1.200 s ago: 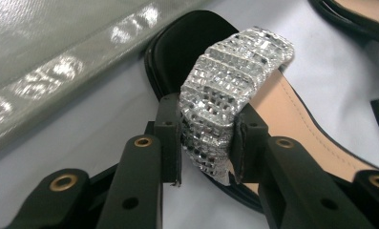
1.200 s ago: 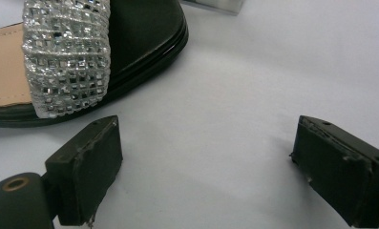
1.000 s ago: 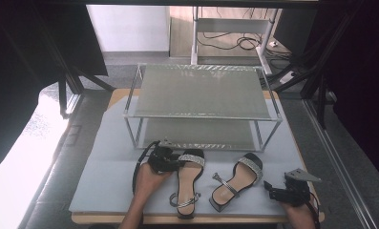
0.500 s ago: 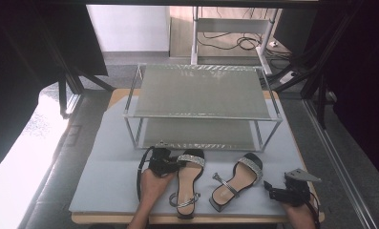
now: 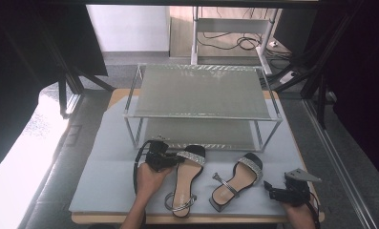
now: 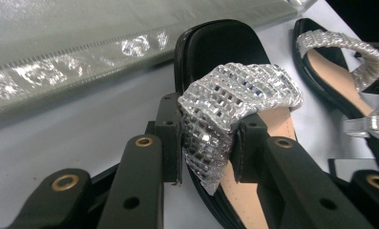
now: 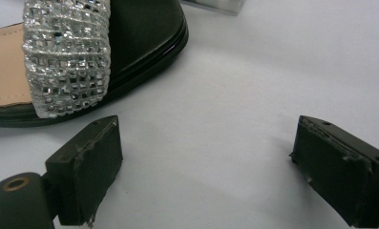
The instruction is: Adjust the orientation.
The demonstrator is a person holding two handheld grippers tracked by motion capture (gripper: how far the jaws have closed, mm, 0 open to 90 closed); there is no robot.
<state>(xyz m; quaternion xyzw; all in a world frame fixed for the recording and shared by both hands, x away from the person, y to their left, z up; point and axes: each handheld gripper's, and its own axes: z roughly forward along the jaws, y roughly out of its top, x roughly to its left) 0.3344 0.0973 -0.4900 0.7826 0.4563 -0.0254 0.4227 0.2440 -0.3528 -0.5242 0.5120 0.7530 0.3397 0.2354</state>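
Two black sandals with rhinestone toe straps lie on a grey mat point(image 5: 106, 181). My left gripper point(image 5: 170, 160) point(image 6: 208, 143) is at the left sandal point(image 5: 184, 179). Its jaws have just been closing and now pinch the glittering strap point(image 6: 239, 90), which bunches up between the pads. The right sandal point(image 5: 237, 181) point(image 7: 68, 52) lies beside it, its ankle strap loose. My right gripper point(image 5: 273, 191) point(image 7: 206, 167) rests low on the mat just right of that sandal's toe, jaws wide apart with bare mat between them.
A two-tier metal shoe rack point(image 5: 201, 90) stands on the mat right behind the sandals; its lower shelf point(image 6: 58, 57) is close to the left sandal's toe. The table's front edge is close under both hands. Cables and a stand lie on the floor beyond.
The left hand and its gripper have shifted slightly at the left sandal's toe strap. The right gripper has kept still.
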